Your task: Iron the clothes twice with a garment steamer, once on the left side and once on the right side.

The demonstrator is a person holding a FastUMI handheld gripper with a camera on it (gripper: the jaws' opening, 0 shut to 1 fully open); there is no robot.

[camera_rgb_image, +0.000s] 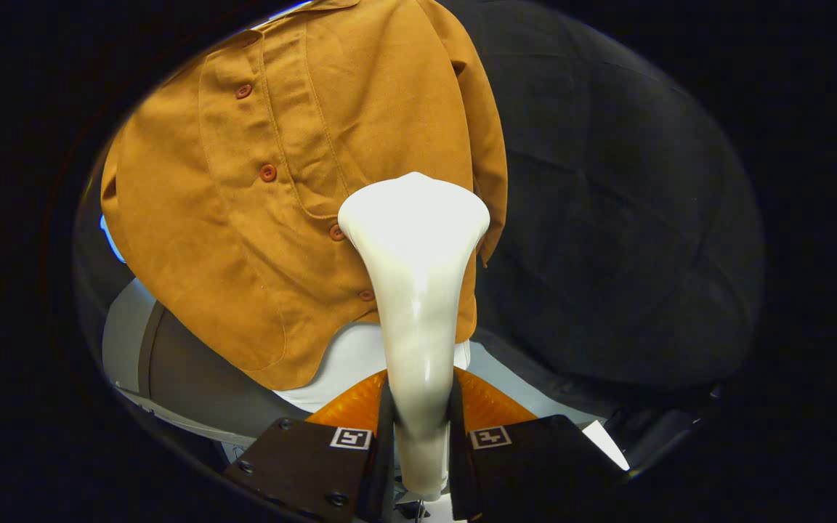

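One white garment steamer (414,290) is clamped by its handle between the two fingers of the gripper (420,436), both pressed against it. Its flared head is held against the lower front of one mustard-brown shirt (295,189), which hangs beyond the fingers toward 11 o'clock. Four reddish buttons (267,173) can be counted down the shirt's placket, the lowest just beside the steamer's neck. A pale surface (346,356) lies beneath the hem.
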